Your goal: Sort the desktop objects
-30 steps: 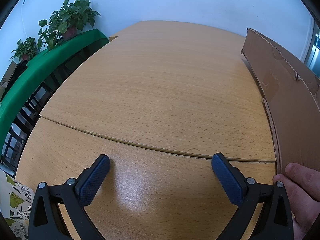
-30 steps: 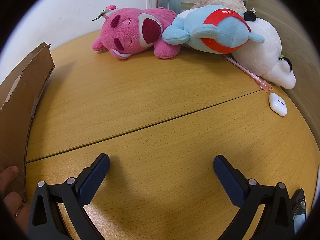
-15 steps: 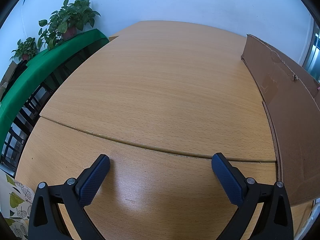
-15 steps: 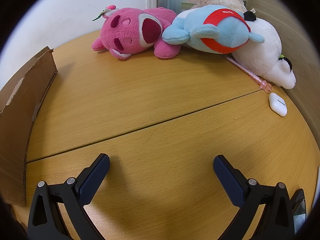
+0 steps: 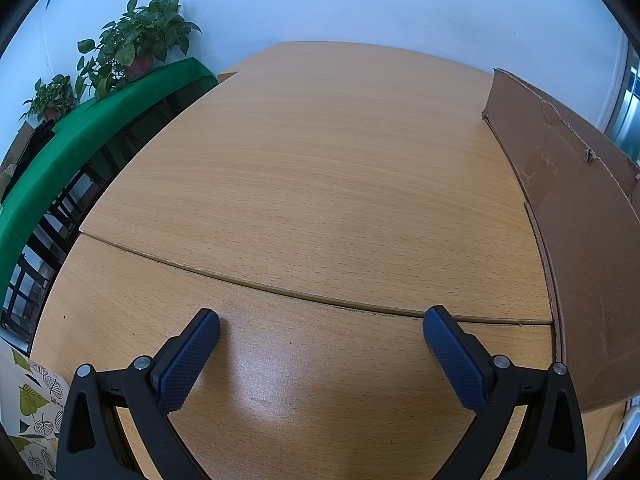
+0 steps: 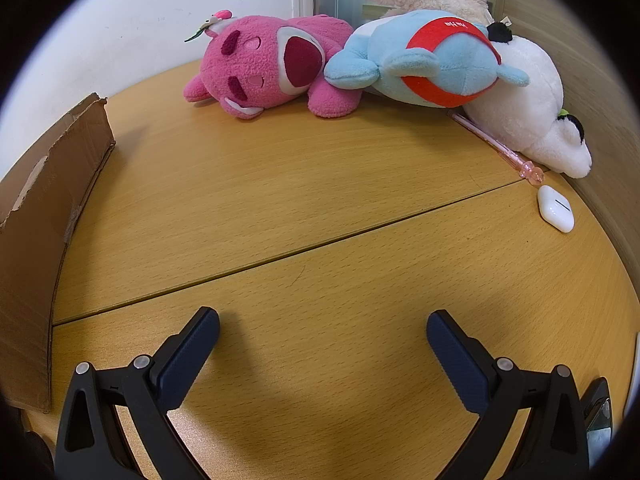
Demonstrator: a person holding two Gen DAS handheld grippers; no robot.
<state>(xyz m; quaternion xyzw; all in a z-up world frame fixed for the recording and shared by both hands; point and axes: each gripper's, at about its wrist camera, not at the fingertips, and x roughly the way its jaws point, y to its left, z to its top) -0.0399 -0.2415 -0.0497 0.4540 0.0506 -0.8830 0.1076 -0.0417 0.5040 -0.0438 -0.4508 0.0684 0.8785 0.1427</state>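
Cardboard box [image 6: 44, 216] has slid a bit and the hand on it is gone, so now both grippers, left gripper [image 5: 322, 328] and right gripper [image 6: 323, 330], sit spread wide and empty, with the plushies, pink pen [image 6: 496, 144] and earbud case [image 6: 555, 209] lying far ahead-right of the right one, clearly the nearer.

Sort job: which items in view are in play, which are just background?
In play:
pink plush
blue plush
white plush
pink pen
white earbud case
cardboard box, probably the bin

Background:
potted plants
green cloth
leaf-print paper
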